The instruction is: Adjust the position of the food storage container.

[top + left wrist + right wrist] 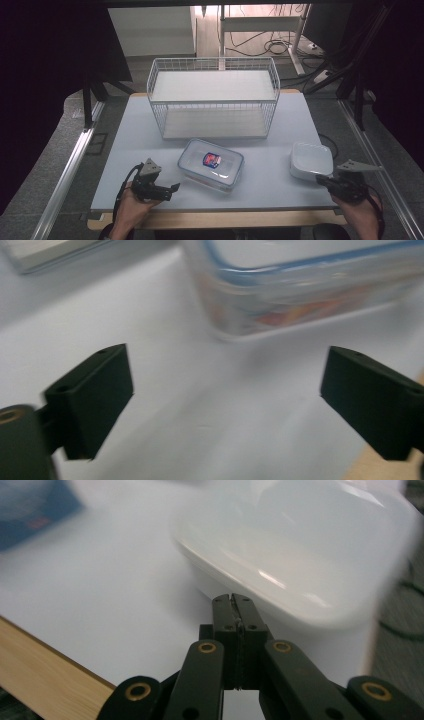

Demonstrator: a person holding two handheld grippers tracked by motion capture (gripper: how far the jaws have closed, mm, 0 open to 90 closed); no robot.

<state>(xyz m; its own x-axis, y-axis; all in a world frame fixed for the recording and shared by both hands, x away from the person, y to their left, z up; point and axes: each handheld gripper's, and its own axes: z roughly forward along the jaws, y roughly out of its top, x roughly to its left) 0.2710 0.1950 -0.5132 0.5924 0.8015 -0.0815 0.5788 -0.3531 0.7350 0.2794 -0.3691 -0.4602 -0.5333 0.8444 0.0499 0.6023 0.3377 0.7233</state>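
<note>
**Two hand-held grippers low at the near edge, each facing a container**

Pale worktop (150,150), wooden strip along its near edge. At the back, a white wire basket (214,97), standing upright. In front of it, near the middle, a clear lidded container (211,164) with a blue seal line and a blue-and-red label on the lid. Off to the right, a white lidded box (311,160), close to the worktop's right edge.

Left hand-held gripper (170,190) at the near left, held in the left hand (131,207), pointing toward the clear container, just beside its near left corner but apart from it. In the left gripper view, jaws spread wide, nothing between them but bare worktop; clear container (305,285) just ahead, blurred.

Right hand-held gripper (322,181) at the near right, held in the right hand (360,212), tips at the white box's near edge. In the right gripper view, jaws pressed fully together, gripping nothing; white box (300,555) right ahead of the tips, contact impossible to tell.
</note>
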